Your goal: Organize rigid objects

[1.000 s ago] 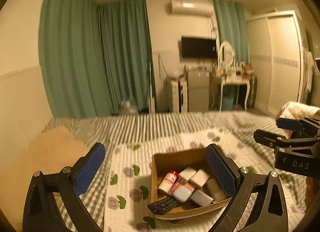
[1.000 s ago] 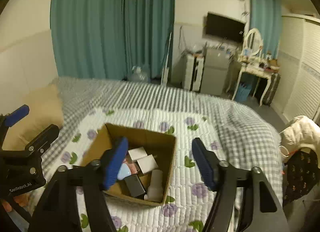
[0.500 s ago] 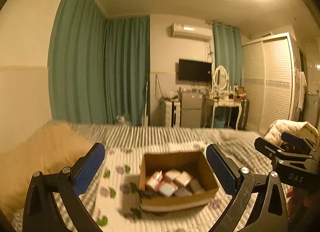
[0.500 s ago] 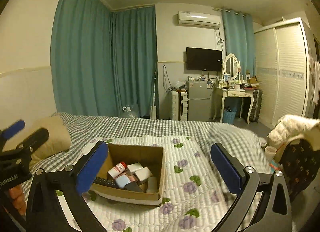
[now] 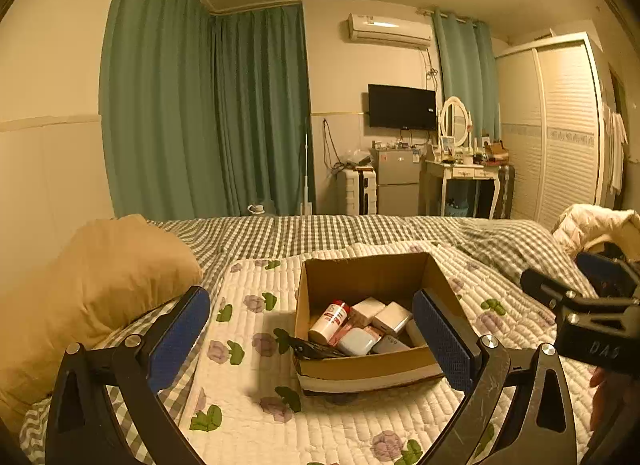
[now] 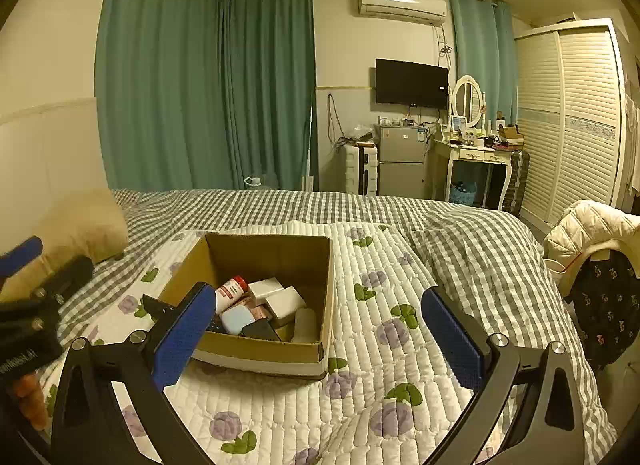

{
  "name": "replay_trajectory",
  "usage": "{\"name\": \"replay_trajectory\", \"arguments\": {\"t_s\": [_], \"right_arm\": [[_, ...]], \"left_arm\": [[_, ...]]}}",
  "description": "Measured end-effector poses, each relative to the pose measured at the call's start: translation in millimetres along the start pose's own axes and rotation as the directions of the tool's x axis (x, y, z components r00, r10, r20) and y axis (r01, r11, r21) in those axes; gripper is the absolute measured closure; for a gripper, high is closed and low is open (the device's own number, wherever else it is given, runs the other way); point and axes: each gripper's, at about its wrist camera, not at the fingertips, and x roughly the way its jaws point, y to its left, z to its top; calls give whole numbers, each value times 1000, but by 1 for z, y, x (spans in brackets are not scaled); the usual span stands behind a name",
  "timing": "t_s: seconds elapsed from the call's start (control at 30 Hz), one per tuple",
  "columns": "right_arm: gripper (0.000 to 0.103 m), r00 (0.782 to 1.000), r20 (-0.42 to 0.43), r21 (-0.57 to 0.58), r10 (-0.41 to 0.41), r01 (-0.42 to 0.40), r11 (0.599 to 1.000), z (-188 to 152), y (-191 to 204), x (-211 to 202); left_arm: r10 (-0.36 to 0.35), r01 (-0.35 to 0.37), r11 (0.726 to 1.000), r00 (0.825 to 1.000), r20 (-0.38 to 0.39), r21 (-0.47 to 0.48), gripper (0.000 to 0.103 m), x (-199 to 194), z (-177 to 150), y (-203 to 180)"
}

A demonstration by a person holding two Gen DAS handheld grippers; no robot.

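An open cardboard box (image 5: 360,367) (image 6: 328,265) sits on a floral quilt on the bed. Inside lie a white bottle with a red cap (image 5: 330,317) (image 6: 230,291), white boxes (image 5: 390,315) (image 6: 276,293), a pale blue case (image 5: 356,341) (image 6: 238,319) and a black remote (image 5: 316,349) that hangs over the box's left edge. My left gripper (image 5: 312,341) is open and empty, held back in front of the box. My right gripper (image 6: 320,339) is open and empty, to the box's right.
A tan pillow (image 5: 100,277) lies left of the box. A cream jacket (image 6: 588,229) hangs on a chair at the bed's right edge. The floral quilt (image 6: 380,385) spreads around the box. A dresser, fridge and wardrobe stand beyond the bed.
Both grippers have pulled up and back from the box, first tilting up, now tilted a little lower. The right gripper's jaws opened wider. The box contents have not moved.
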Motion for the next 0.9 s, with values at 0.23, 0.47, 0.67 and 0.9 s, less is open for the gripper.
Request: {"name": "replay_trajectory", "arguments": {"t_s": [0.23,0.47,0.67,0.9], "right_arm": [[0,1000,-2,-1,-9,9,1000,-1,-2,-1],[0,1000,-16,-1,-9,9,1000,-2,-2,2],[0,1000,-20,-2,-4,4,1000,-3,0,2],[0,999,-32,2,-4,4,1000,-5,1,5]], "left_arm": [[-1,1,1000,1000,-7,9,0,1,-2,0],[-6,6,1000,1000,-18,6,0,4,-2,0],[-9,9,1000,1000,-29,10,0,7,-4,-2],[-19,20,1000,999,-38,5,0,7,-5,-1]]}}
